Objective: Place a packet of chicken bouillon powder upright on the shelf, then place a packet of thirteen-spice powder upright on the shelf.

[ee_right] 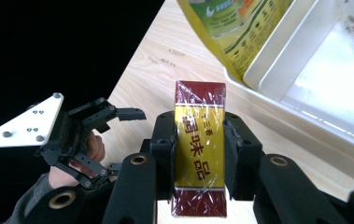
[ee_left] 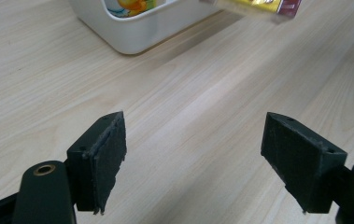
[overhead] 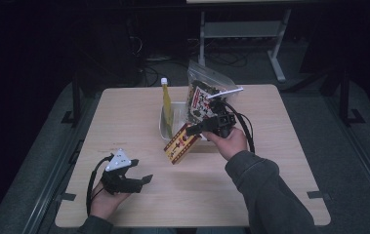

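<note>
Two tongs at work: right tongs point(ee_right: 198, 154) clamp the red-and-yellow box point(ee_right: 200, 140) across its width, carrying it clear above the desk point(overhead: 138, 112) beside the white bin point(overhead: 164, 127); left tongs point(ee_left: 193, 154) rest wide open, empty, out of the way

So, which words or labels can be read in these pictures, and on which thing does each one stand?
"调味品": yellow band of the red and yellow box, held in the right tool.
Yellow-green pouch standing in the white tub: print too blurred to read.
Clear bag above the tub: label too small to read.
</note>
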